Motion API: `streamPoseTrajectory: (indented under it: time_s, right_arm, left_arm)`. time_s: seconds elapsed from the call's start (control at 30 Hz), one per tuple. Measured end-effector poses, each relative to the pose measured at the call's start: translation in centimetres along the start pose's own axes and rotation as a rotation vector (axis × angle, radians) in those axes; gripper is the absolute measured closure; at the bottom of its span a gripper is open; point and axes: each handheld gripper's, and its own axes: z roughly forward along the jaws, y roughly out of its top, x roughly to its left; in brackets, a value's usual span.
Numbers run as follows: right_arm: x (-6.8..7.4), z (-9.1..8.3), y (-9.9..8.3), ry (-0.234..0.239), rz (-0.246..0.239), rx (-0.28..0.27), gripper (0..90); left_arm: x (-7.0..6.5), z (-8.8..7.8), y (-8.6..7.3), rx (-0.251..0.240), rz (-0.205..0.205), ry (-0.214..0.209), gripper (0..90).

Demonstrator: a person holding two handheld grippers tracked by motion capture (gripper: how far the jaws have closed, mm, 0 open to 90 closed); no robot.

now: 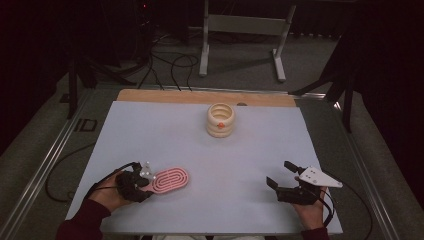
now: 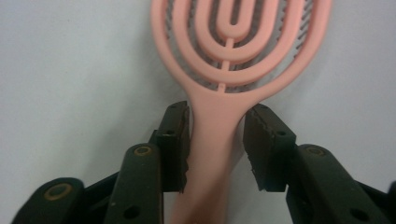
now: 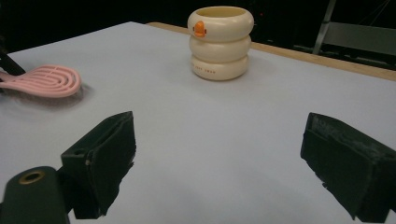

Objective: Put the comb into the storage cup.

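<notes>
A pink oval hairbrush [image 1: 170, 180] with looped ribs lies on the white table sheet at the front left. My left gripper [image 1: 147, 186] is at its handle. In the left gripper view the two black pads sit against either side of the brush's [image 2: 238, 46] handle, with my left gripper [image 2: 217, 112] shut on it. At the front right my right gripper [image 1: 279, 173] rests open, and in the right gripper view my right gripper [image 3: 222, 140] has wide-spread jaws with nothing between them. The brush [image 3: 46, 80] shows far left there.
A cream ribbed cup [image 1: 220, 120] with an orange mark stands at the back centre of the white sheet [image 1: 200, 150]; it shows again as the cup [image 3: 220, 42] ahead of the right jaws. A wooden strip edges the table's far side. Cables and a metal stand lie on the floor beyond.
</notes>
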Motion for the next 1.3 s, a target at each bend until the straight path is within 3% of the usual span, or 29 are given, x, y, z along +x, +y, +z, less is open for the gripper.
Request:
streamPoseTrajectory:
  time_s: [0.47,0.77,0.9,1.3]
  right_arm:
    - [0.0,0.0,0.0,0.000,-0.004,0.001,10.1]
    - [0.0,0.1,0.0,-0.002,-0.002,0.004,10.1]
    - [0.0,0.1,0.0,-0.002,0.001,0.003,10.1]
    - [0.0,0.1,-0.1,-0.003,0.001,0.004,10.1]
  left_arm:
    - [0.9,0.7,0.7,0.063,-0.086,-0.049,67.0]
    - [1.3,0.7,0.8,0.064,-0.132,-0.067,68.5]
    - [1.3,0.6,0.8,0.062,-0.136,-0.064,69.0]
    - [1.2,-0.1,1.2,0.015,-0.148,0.003,70.5]
